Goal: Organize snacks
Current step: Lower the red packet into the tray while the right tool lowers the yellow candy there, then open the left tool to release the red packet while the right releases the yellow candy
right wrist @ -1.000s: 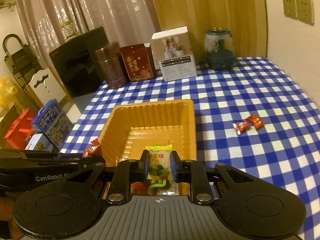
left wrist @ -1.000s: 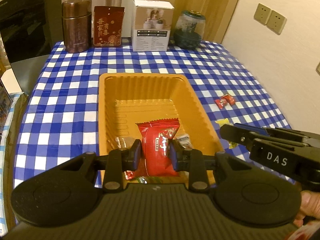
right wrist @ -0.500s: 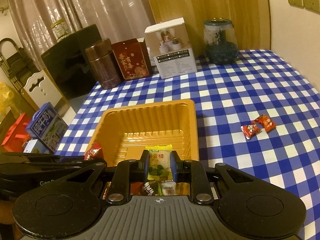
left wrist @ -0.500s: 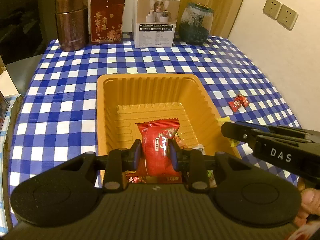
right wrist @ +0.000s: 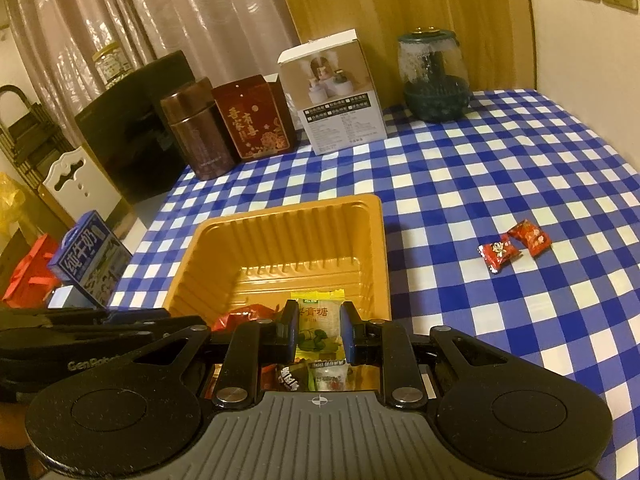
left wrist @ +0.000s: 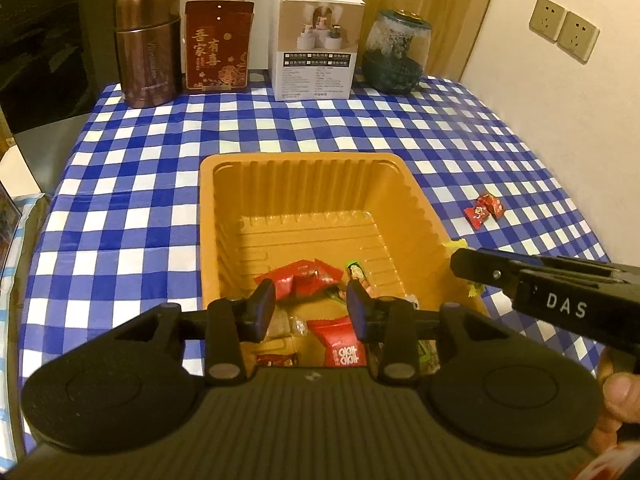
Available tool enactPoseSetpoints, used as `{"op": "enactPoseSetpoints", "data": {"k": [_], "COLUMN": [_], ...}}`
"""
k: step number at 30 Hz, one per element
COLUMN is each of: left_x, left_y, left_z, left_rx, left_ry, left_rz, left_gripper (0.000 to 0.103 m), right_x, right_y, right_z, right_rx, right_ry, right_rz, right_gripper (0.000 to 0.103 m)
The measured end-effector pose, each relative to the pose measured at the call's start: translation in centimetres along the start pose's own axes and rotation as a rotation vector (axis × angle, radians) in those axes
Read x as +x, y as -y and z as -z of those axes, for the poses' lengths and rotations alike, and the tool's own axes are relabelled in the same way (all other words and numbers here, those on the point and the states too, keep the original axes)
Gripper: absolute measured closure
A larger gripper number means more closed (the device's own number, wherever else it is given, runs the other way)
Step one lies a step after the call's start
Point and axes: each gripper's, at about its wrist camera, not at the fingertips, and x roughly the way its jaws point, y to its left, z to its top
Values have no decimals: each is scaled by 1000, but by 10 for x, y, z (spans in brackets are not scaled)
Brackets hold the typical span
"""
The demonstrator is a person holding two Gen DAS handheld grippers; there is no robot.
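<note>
My left tongs (left wrist: 311,307) stand wide open with nothing between the fingers, poised above the near end of the orange tray (left wrist: 420,208). Below the gap lies a red packet (left wrist: 342,344) with white lettering, flat on the tray floor, long axis running roughly away from me. Just beyond the fingertips a larger red packet (left wrist: 300,278) lies crumpled, long axis across the tray, apart from both fingers.

My right tongs (right wrist: 319,330) are closed on a yellow-green candy packet (right wrist: 318,326); both pads press its side edges. The packet hangs upright, long axis vertical, printed face toward the camera, over the tray's near right part. Under it sit small wrapped candies (right wrist: 316,376) on the tray floor.

Farther right on the checked tablecloth (right wrist: 460,184), well apart from the tray, two red candies (right wrist: 514,244) lie touching each other. At the far edge stand a brown tin (left wrist: 147,68), a red box (left wrist: 218,58), a white box (left wrist: 316,64) and a glass jar (left wrist: 396,54).
</note>
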Motion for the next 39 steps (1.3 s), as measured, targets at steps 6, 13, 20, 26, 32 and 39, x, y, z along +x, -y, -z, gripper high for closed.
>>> {"op": "enactPoseSetpoints", "data": {"k": [6,13,20,26,32,39], "left_x": [-9,-12,-12,-16,-27,-43], "left_y": [-4,-10,-12,-11,-3,13], "left_z": [6,9,11,14,19,27], "left_rx": [-13,-22,-24,-24,-19,-12], "left_ry": [4,3,0,2,9,15], "left_rz": [-3,-10,-17,-14,3,18], "left_gripper": [67,67,67,67,66,64], "right_x": [0,3,8,-4,-30,-66], "right_y": [-5,-8,-4,6,23,37], "right_z": [0,0,-2,-3,5,20], "right_rx": [3,10,70,96,129,153], "right_ry": [-2,-7,3,22,33,47], "right_rz": [-11,-23,-60,-55,-1,59], "right_gripper": [81,81,51,46,46,46]}}
